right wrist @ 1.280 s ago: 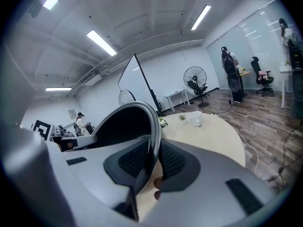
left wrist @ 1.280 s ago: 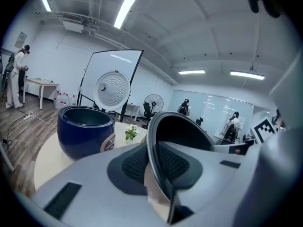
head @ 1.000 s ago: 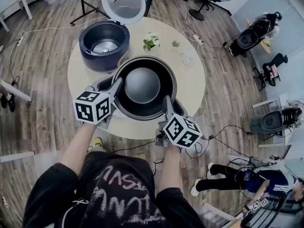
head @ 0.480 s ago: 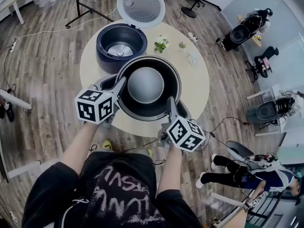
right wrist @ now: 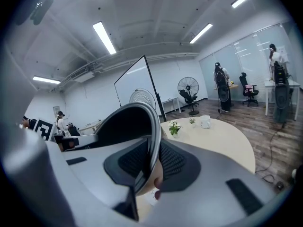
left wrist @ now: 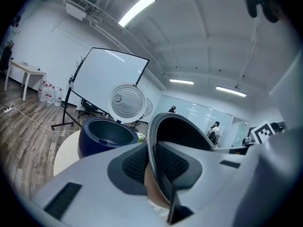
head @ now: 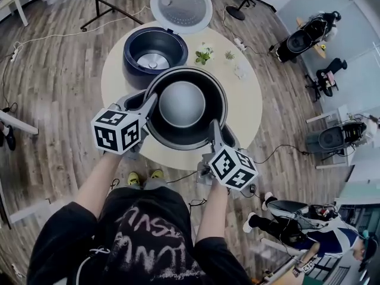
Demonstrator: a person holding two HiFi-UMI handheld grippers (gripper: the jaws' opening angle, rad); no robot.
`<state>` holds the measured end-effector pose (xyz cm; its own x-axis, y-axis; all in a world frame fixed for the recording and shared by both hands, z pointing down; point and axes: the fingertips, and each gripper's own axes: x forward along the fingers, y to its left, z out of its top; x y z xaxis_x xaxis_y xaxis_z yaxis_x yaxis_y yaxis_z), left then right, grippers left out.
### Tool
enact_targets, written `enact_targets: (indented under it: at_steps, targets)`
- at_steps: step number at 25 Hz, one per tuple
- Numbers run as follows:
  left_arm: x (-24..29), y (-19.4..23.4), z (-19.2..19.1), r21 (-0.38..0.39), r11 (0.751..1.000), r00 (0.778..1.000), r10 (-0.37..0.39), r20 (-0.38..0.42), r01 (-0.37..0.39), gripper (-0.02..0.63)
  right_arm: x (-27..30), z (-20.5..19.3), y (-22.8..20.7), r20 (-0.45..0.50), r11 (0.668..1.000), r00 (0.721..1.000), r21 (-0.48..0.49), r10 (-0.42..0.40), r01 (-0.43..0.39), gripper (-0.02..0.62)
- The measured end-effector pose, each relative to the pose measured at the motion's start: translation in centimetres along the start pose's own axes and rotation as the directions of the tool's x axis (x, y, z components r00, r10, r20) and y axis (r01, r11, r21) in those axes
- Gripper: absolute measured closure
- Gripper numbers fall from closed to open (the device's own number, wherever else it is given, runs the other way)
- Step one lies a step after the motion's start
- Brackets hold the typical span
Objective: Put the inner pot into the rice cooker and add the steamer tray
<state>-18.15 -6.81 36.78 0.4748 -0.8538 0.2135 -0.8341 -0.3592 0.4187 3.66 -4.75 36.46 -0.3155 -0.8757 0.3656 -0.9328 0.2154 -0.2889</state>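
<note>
So the inner pot (head: 183,105) hangs over the near part of the round table (head: 246,103), its rim pinched on both sides. The left gripper (head: 149,104) clamps the left edge and the right gripper (head: 212,129) the near-right edge. The open rice cooker (head: 155,49) sits just beyond, far-left.

One inner pot (head: 181,103); one rice cooker (head: 132,61) with one lid (head: 181,6); one round table (head: 243,105); two grippers, a left gripper (head: 152,101) and a right gripper (head: 211,126); two marker cubes (head: 119,131) (head: 230,167), one on each; two small potted plants (head: 204,55) (head: 229,55); one white cup (head: 239,72); one whiteboard (left wrist: 106,79); one standing fan (right wrist: 188,86); two yellowish shoes (head: 135,177) (head: 156,174) on the floor.
</note>
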Motion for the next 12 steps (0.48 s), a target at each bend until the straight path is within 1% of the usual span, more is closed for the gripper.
enact_targets:
  at_steps: [6,12]
  targets:
    - [1.5,-0.8,0.4,0.011,1.000,1.000,0.005,-0.005,-0.005,0.535,0.5,0.8,-1.4,0.008,1.000,1.000,0.019,0.012,-0.012,0.517]
    - [4.4,-3.1,2.1,0.041,0.999,1.000,0.004,0.011,-0.005,0.535,1.1,3.4,-4.1,0.037,0.999,0.999,0.025,0.027,-0.028,0.515]
